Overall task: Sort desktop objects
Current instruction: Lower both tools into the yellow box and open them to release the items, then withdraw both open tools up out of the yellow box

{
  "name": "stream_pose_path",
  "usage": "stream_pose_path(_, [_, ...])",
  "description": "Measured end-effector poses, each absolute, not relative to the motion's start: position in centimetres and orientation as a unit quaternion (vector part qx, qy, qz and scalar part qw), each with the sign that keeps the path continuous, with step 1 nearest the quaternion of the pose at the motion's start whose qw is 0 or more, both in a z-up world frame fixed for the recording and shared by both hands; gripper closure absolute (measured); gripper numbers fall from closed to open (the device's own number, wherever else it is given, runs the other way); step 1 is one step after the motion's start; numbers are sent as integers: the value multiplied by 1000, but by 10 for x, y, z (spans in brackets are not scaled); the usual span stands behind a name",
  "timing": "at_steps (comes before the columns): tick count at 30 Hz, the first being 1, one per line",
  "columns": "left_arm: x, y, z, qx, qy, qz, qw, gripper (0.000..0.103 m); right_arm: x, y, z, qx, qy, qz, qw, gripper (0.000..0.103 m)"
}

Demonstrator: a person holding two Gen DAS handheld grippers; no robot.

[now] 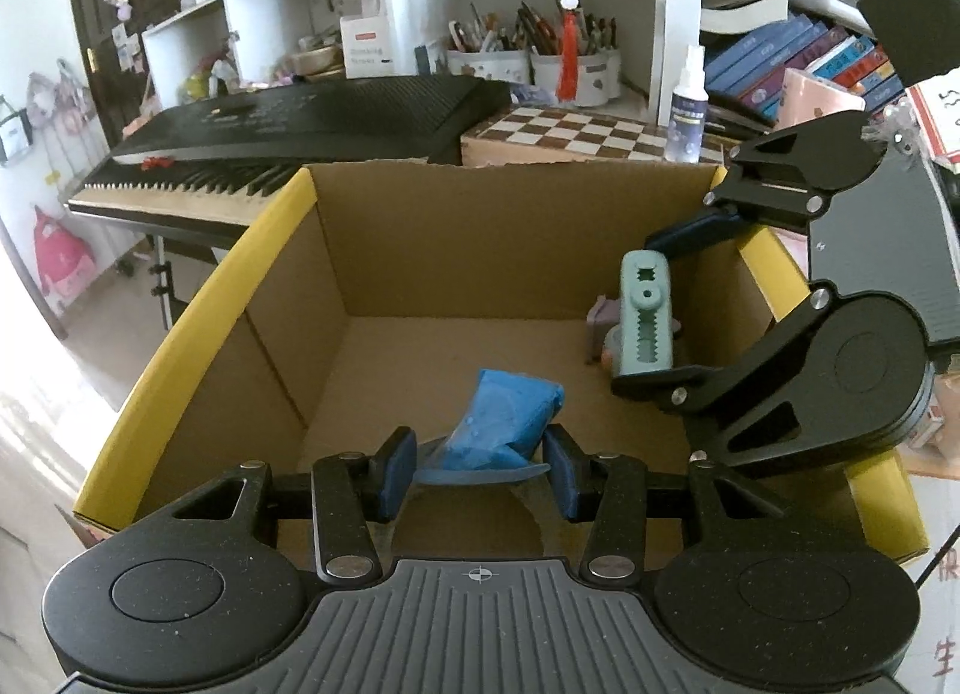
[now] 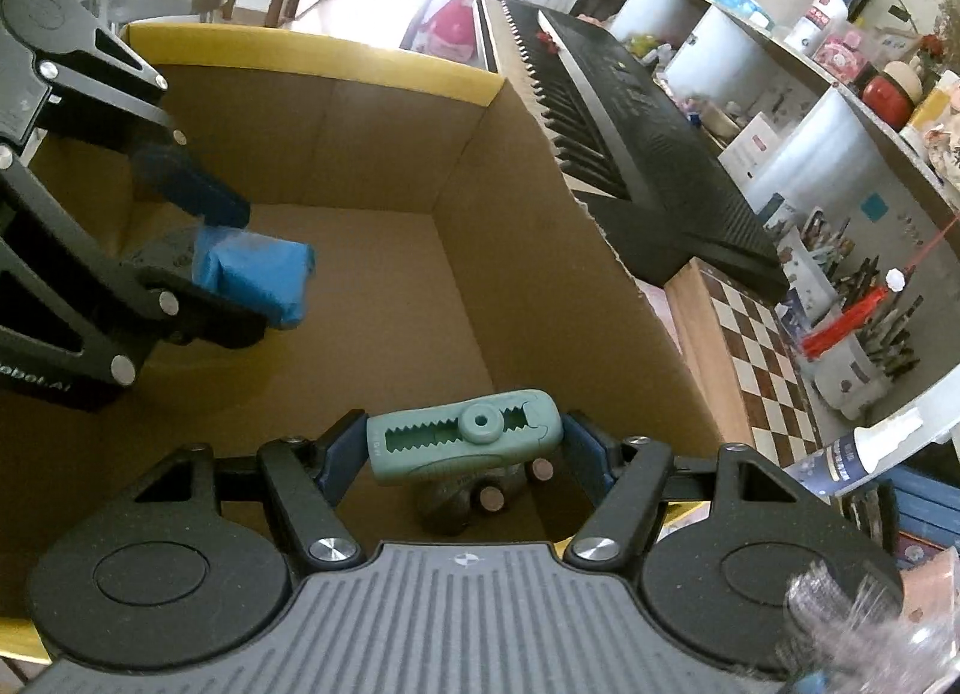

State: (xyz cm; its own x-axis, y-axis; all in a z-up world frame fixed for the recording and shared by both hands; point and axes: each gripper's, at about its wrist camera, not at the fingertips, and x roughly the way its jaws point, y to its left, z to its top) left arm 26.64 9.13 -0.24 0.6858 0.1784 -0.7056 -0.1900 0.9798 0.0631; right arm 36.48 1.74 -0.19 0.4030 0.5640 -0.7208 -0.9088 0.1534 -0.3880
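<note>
Blue packet (image 1: 510, 424), green tool (image 2: 465, 439) (over box)

Green toothed block (image 2: 465, 442) between right tool (image 2: 462, 457) pads, above cardboard box (image 2: 384, 153).

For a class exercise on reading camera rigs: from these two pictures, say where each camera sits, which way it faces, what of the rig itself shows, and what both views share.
Left wrist: on the left gripper, looking down into the cardboard box; its own fingers hold a blue packet; the right gripper enters from the right.
Right wrist: on the right gripper, looking down into the box corner; its fingers hold a green toothed tool; the left gripper enters from the left.
Shared: box, both held things, keyboard, chessboard.
</note>
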Motion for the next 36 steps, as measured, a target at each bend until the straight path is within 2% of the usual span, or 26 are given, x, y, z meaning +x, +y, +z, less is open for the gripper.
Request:
stream_pose_path(5, [266,90,-1,-4,382,104,918,55,364,17,-1,-408,209,504,732,35])
stream_pose_path(7, [264,90,1,-3,375,110,921,45,364,16,0,-401,210,504,735,35])
stream_pose_path(12, [257,92,11,0,348,123,929,38,357,12,5,-381,213,507,743,35])
stream_pose_path(28, [205,102,38,-23,279,134,951,29,315,-31,59,-240,197,423,851,33])
stream_pose_path(36, [173,106,44,-26,250,136,958,28,269,-69,81,-172,142,346,911,29])
